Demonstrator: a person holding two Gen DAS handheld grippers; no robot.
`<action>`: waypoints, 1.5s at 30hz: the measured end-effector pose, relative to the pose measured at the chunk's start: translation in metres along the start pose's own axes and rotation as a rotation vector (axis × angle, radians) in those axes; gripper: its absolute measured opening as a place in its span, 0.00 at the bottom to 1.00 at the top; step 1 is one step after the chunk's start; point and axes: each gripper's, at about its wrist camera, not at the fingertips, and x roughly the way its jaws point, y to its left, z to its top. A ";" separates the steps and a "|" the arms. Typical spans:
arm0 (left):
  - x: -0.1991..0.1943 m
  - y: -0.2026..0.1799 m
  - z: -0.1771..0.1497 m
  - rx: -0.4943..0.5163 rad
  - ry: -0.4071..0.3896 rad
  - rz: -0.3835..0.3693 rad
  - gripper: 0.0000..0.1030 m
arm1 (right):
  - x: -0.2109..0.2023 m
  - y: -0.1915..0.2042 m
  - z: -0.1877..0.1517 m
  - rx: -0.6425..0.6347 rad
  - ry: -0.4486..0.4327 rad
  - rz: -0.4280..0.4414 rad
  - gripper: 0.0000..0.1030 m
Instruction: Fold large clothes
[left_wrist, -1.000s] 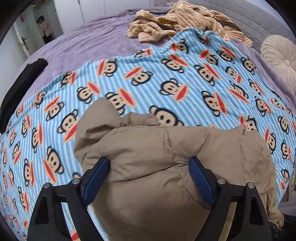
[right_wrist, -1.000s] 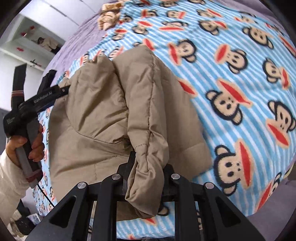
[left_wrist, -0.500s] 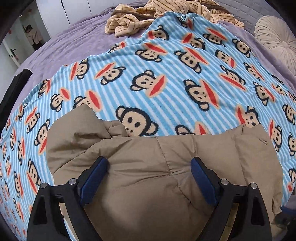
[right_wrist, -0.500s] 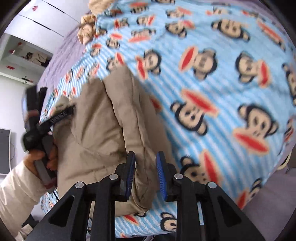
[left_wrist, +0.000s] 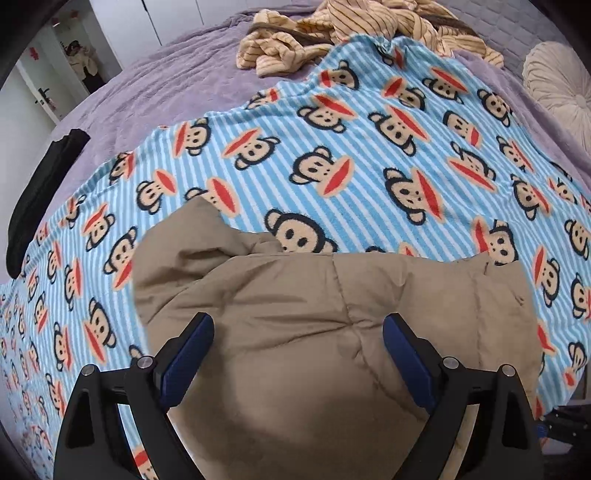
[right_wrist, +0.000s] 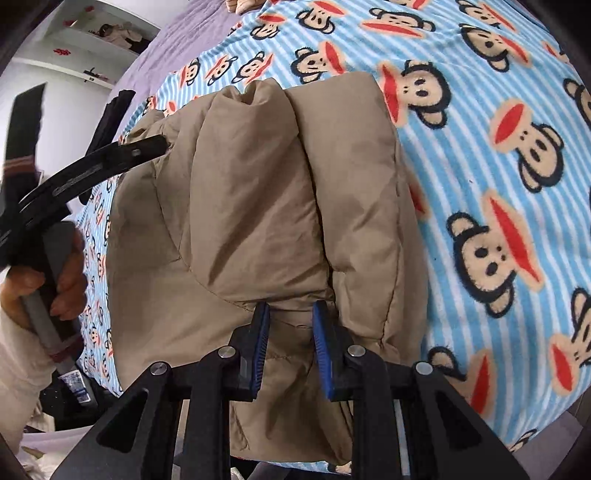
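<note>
A khaki puffer jacket (left_wrist: 332, 314) lies folded into a thick bundle on a blue striped monkey-print blanket (left_wrist: 332, 147). My left gripper (left_wrist: 297, 332) hovers over the jacket's near part, open wide, with nothing between its blue pads. In the right wrist view the jacket (right_wrist: 258, 203) shows two puffy folds side by side. My right gripper (right_wrist: 291, 325) sits at their near end, jaws a little apart, the fabric lying under the gap and not pinched. A hand (right_wrist: 55, 266) holds the left gripper, and one of its fingers (right_wrist: 110, 162) reaches the jacket's far left corner.
A beige striped garment (left_wrist: 351, 33) is heaped at the far end of the purple bedspread (left_wrist: 166, 85). A round cream cushion (left_wrist: 561, 85) lies at the far right and a black item (left_wrist: 40, 184) at the left. The blanket (right_wrist: 480, 147) stretches away to the right of the jacket.
My right gripper was shut on a fold of the jacket and has let it go; the fold now rests on the bundle. The left gripper stayed open above the jacket.
</note>
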 end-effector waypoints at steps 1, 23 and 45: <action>-0.011 0.007 -0.004 -0.013 -0.011 0.002 0.91 | 0.001 -0.001 0.001 -0.003 0.010 0.009 0.26; -0.046 0.049 -0.137 -0.327 0.193 -0.003 0.91 | -0.022 0.008 0.020 -0.063 0.031 -0.042 0.43; -0.070 0.059 -0.127 -0.353 0.147 0.022 1.00 | -0.035 0.033 0.035 -0.175 0.025 -0.042 0.53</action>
